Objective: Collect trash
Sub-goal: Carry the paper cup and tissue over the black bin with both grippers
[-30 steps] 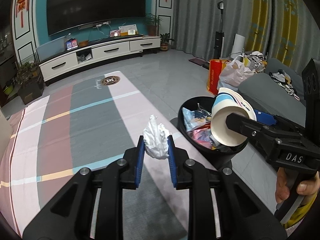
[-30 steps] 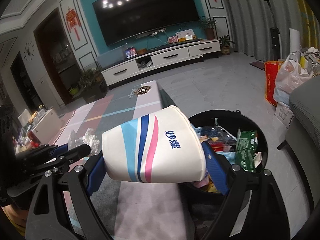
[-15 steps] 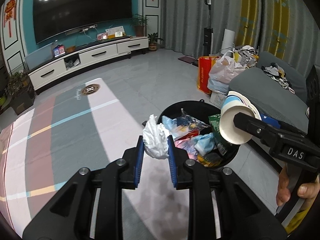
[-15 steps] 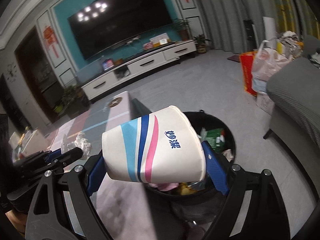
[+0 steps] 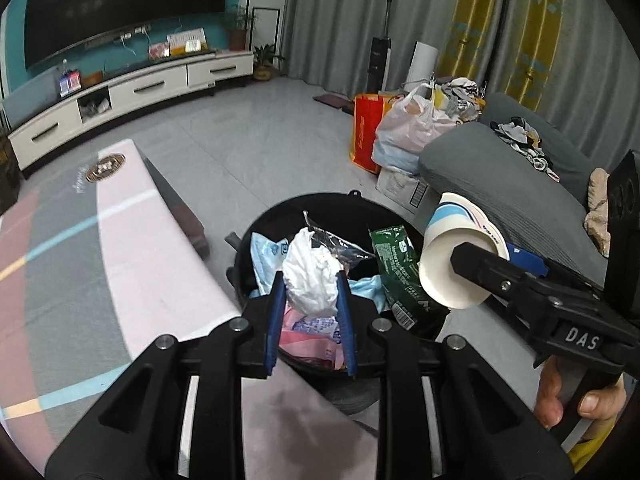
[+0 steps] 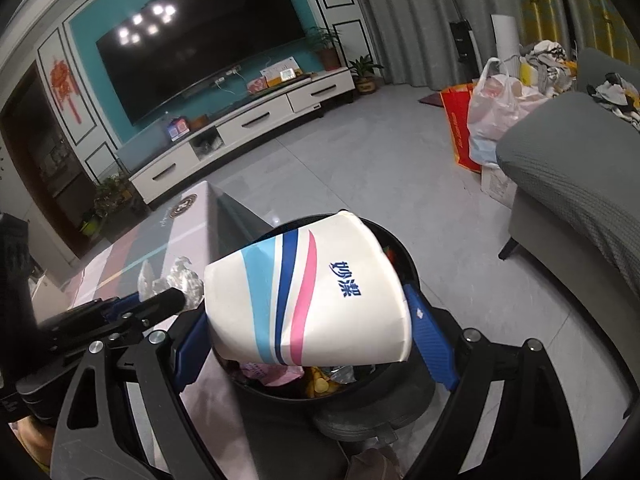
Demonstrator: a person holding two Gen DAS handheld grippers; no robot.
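My left gripper (image 5: 310,296) is shut on a crumpled white tissue (image 5: 310,276) and holds it over the near rim of a black trash bin (image 5: 320,204) full of wrappers. My right gripper (image 6: 312,320) holds a white paper cup (image 6: 308,296) with blue and pink stripes, lying sideways between its blue pads, above the same bin (image 6: 408,256). The cup (image 5: 456,268) and right gripper also show at the right of the left wrist view. The tissue (image 6: 182,280) shows at the left of the right wrist view.
A striped pink and grey table (image 5: 120,248) ends just left of the bin. A grey sofa (image 5: 520,184) stands to the right. Bags (image 5: 404,132) sit on the floor behind the bin. A white TV cabinet (image 5: 140,92) lines the far wall.
Both grippers have moved right from over the table to above the trash bin, still holding the tissue and the cup.
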